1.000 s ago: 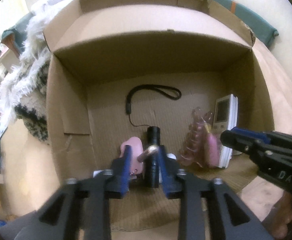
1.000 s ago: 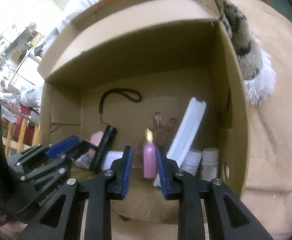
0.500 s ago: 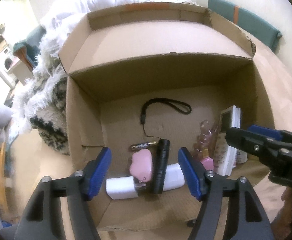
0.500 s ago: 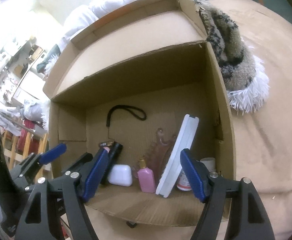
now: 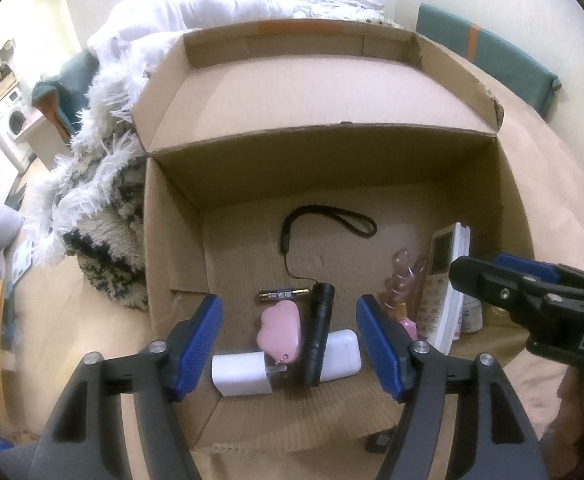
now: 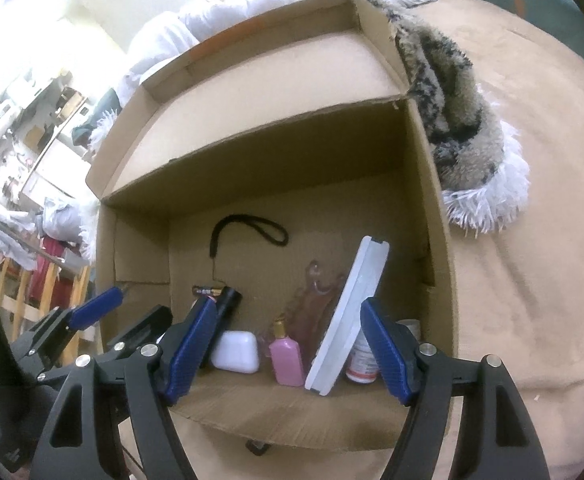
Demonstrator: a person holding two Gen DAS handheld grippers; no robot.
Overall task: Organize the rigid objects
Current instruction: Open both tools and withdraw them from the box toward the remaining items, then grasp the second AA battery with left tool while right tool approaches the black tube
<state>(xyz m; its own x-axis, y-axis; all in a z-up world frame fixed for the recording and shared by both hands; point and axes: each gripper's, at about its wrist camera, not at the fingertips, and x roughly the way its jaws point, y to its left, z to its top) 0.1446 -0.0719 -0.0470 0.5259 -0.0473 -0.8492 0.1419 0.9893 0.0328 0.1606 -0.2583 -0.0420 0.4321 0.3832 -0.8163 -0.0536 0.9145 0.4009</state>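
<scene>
An open cardboard box [image 5: 172, 264] holds the sorted items. My left gripper [image 5: 290, 340] hangs open above a black flashlight [image 5: 319, 332], a pink cloud-shaped piece [image 5: 280, 332], a battery [image 5: 284, 295] and a white charger [image 5: 242, 374]; it touches none of them. My right gripper [image 6: 288, 348] is open too, above a small pink bottle [image 6: 288, 362] that stands beside a white remote [image 6: 351, 312] leaning on its edge. Each gripper shows at the edge of the other's view, the right gripper [image 5: 503, 276] and the left gripper [image 6: 104, 308].
The box lies on a tan bedcover [image 6: 531, 280]. A shaggy patterned blanket [image 5: 100, 216] lies against one side of the box and white bedding [image 5: 220, 8] lies behind it. A white case [image 6: 236, 350], a clear pink piece [image 6: 311, 312] and a white jar [image 6: 361, 362] also sit inside.
Both grippers opened and drew back up out of the box. The left let go of the battery, which now lies beside the flashlight; the right let go of the pink bottle, now standing.
</scene>
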